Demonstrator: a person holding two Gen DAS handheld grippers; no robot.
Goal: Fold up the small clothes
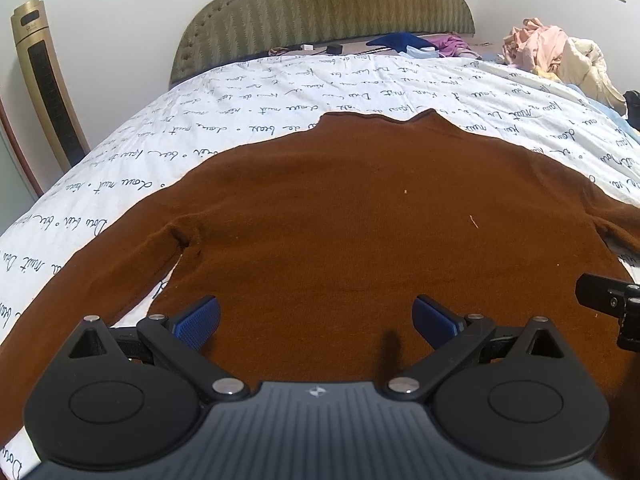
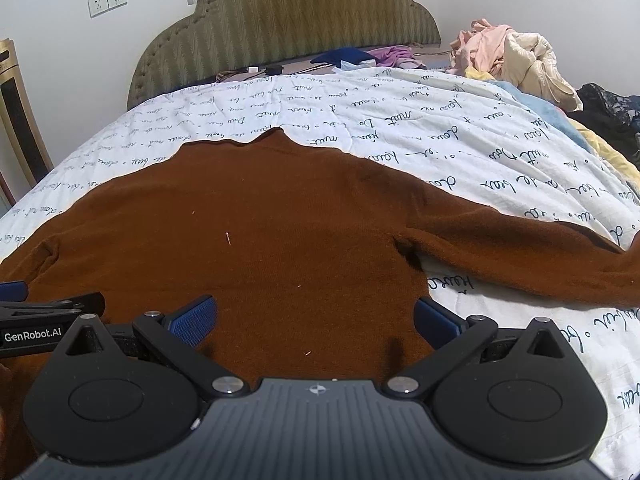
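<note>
A brown sweater point(image 1: 340, 208) lies flat on the bed, collar toward the headboard, sleeves spread to both sides; it also shows in the right wrist view point(image 2: 280, 232). My left gripper point(image 1: 316, 318) is open, empty, over the sweater's lower left part near its hem. My right gripper point(image 2: 316, 318) is open, empty, over the lower right part, its right finger at the sweater's side edge. The right sleeve point(image 2: 520, 252) stretches out right. The left sleeve point(image 1: 100, 264) runs down left. The right gripper shows at the left wrist view's right edge point(image 1: 612, 304); the left gripper shows at the right wrist view's left edge point(image 2: 44, 320).
The bed has a white quilt with dark script point(image 1: 280, 100) and a green padded headboard point(image 1: 320, 4). A pile of pink and cream clothes point(image 2: 508, 60) lies at the far right, dark clothes point(image 2: 608, 108) beside it. A gold tower fan point(image 1: 48, 88) stands left.
</note>
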